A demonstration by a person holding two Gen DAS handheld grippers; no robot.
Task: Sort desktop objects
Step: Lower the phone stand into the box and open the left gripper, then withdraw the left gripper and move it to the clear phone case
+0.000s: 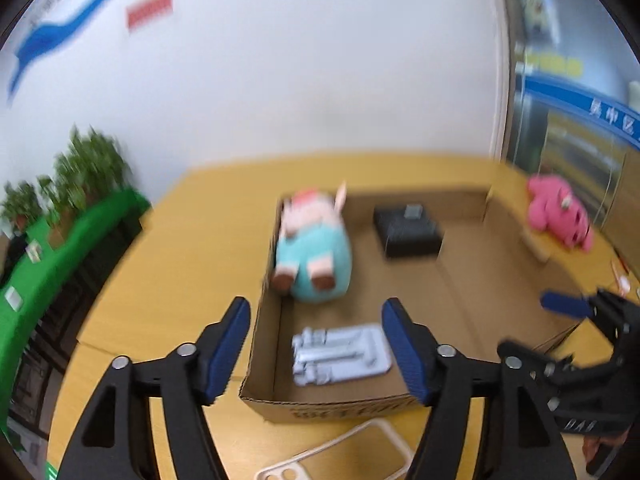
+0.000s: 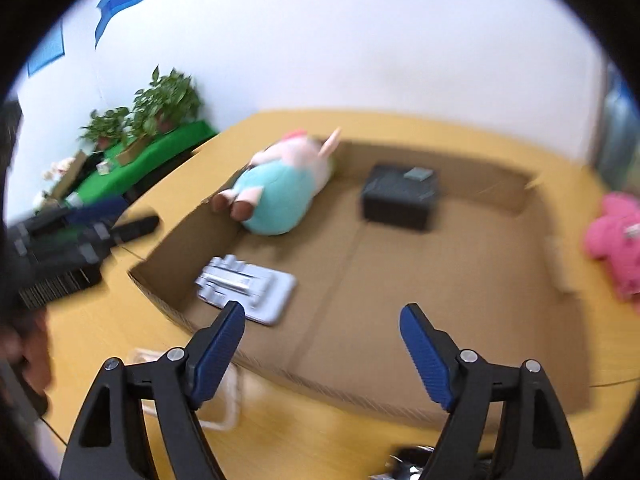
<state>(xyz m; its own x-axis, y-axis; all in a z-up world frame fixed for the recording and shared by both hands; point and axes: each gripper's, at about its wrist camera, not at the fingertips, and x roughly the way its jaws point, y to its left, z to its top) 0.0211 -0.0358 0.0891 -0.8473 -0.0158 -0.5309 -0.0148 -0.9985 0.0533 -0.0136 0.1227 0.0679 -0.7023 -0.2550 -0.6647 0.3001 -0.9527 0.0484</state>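
The left gripper (image 1: 316, 346) is hanging above the near edge of the cardboard box (image 1: 400, 272), its blue-padded jaws spread wide with nothing between them; the right gripper (image 2: 322, 354) is doing the same in its own view, jaws parted and gripping nothing, and in the left wrist view it is showing at about 3 o'clock. The shallow open box is sitting on the yellow wooden table (image 1: 180, 248) and is holding three things. A plush pig (image 1: 312, 248) in a teal outfit is lying against the box's left wall, at roughly 11 o'clock from the left gripper, with its feet pointing toward the camera. A black box (image 1: 408, 230) is resting on the floor of the carton toward the far wall, at about 1 o'clock, apart from the pig. A light grey flat device (image 1: 340, 354) is lying in the near left corner, directly at 12 o'clock between the left gripper's fingers in view. Outside the carton, a pink plush toy (image 1: 560, 212) is lying on the table past the right wall, at about 2 o'clock, and a pale phone case (image 1: 340, 456) is lying on the table just in front of the near wall, at 6 o'clock.
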